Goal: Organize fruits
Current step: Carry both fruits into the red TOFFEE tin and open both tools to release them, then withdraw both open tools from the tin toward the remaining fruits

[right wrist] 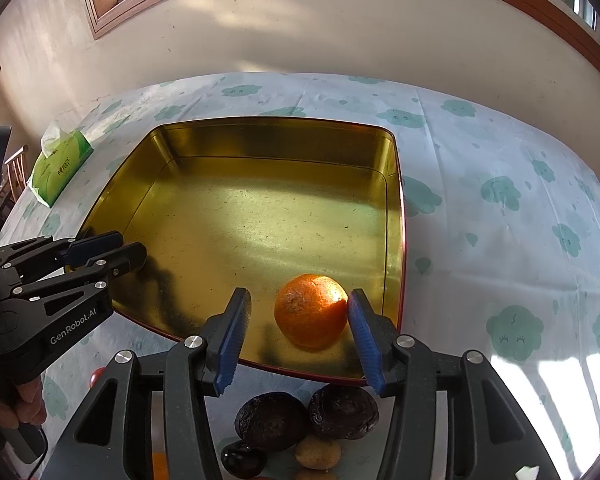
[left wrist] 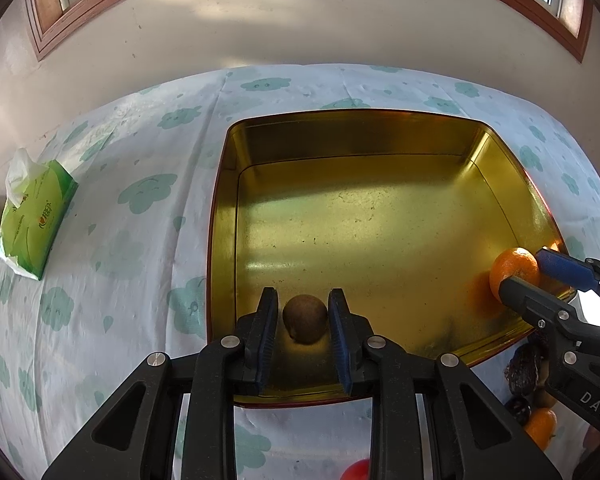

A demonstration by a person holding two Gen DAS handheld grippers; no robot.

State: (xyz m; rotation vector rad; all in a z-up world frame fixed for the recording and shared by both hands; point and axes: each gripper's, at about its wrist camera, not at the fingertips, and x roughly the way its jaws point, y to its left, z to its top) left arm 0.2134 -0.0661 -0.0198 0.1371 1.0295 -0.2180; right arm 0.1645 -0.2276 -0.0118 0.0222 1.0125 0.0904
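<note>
A square gold tin (left wrist: 220,200) lies open on the cloud-print tablecloth. A brown kiwi (left wrist: 305,320) rests on the tin's floor near its front left corner. My left gripper (left wrist: 303,296) is shut on it, a blue pad against each side. An orange (right wrist: 310,312) sits on the floor near the tin's front right corner. My right gripper (right wrist: 299,293) stands open around it: the right pad touches the orange and the left pad is well clear. Each gripper also shows in the other view, the left gripper (right wrist: 120,248) at the left and the right gripper (left wrist: 524,270) at the orange (left wrist: 512,266).
A green tissue pack (left wrist: 36,216) lies far left on the table. In front of the tin lie two dark wrinkled fruits (right wrist: 272,420), a small yellowish fruit (right wrist: 318,454), another orange (left wrist: 542,426) and a red fruit (left wrist: 358,470). A wall stands behind the table.
</note>
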